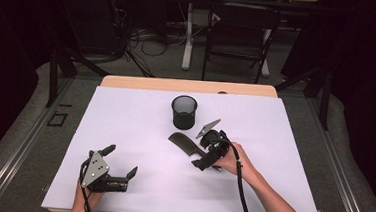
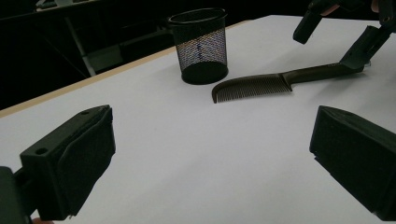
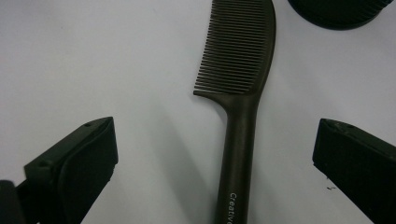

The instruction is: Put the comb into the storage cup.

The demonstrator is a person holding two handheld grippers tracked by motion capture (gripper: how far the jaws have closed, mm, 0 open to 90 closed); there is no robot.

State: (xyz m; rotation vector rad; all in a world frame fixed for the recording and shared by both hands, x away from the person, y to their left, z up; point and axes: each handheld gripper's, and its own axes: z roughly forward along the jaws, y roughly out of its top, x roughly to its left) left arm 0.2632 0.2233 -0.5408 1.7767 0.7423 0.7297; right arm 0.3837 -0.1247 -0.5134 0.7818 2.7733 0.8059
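Right now the tabletop [image 1: 135,182] carries just two things: a black mesh cup [image 1: 183,111] standing upright toward the far edge, near the middle, and a dark comb [image 1: 184,143] lying flat just in front of it, teeth end nearest the cup, handle running back toward my right hand.

My right gripper [image 3: 217,163] hangs over that handle with its jaws spread wide, one on either side, not closed on anything. My left gripper [image 1: 121,167] rests near the near left corner, also spread and empty, well apart from the comb.

As I judge it, the work in hand is to pick the comb up, probably for the cup. Several things could spoil that. The handle is thin and lies flush on the sheet, so if I close too high the jaws meet above it and catch nothing; too low, and they scrape the sheet and shove the comb aside. The handle is smooth and tapered, so a pinch off its centre line may squirt it out or let it swivel. I am holding near the handle's end, so the long toothed part would hang forward and could droop or twist once lifted. The cup sits close by the comb's tip, and any forward push could knock it or tip it over.
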